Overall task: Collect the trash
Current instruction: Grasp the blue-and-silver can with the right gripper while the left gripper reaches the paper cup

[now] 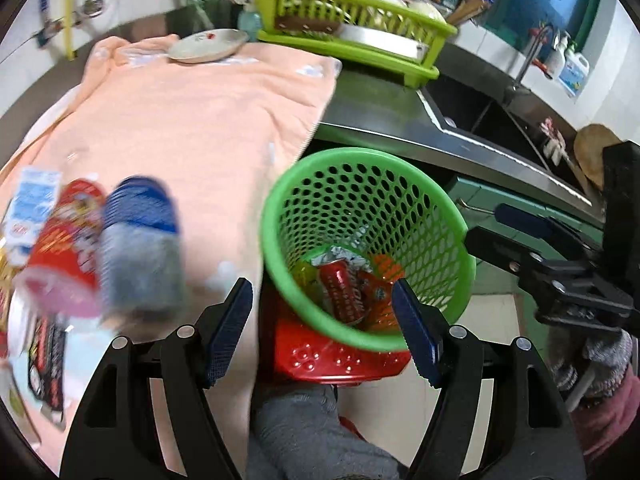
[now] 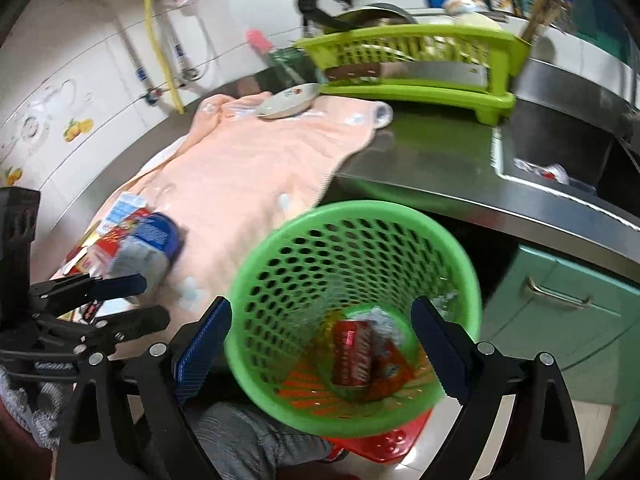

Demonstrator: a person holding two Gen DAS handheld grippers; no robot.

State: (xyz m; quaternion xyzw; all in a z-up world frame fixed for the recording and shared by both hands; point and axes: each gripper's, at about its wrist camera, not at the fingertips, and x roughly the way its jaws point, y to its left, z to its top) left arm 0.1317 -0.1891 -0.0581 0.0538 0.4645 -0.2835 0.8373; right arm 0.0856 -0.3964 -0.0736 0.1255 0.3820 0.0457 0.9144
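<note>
In the left wrist view, the left gripper (image 1: pixel 322 326) has its jaws wide apart and nothing is between them. It hangs over the near rim of a green perforated basket (image 1: pixel 400 196), which stands on a red stool (image 1: pixel 344 364) beside the steel counter (image 1: pixel 384 120). A red can (image 1: pixel 344 292) and crumpled wrappers lie at the bottom of the basket. On the left, on a peach towel (image 1: pixel 200 120), lie a blue-and-grey can (image 1: pixel 138 240), a red cup (image 1: pixel 66 248) and a white carton (image 1: pixel 32 204), all blurred. The right gripper (image 1: pixel 520 232) shows at the right edge with its fingers spread and empty. In the right wrist view, the right gripper (image 2: pixel 322 344) is open and empty above the same basket (image 2: pixel 360 236), with the red can (image 2: pixel 354 356) inside. The trash pile rests on the towel (image 2: pixel 248 160) at the left, just behind the left gripper (image 2: pixel 132 300).
</note>
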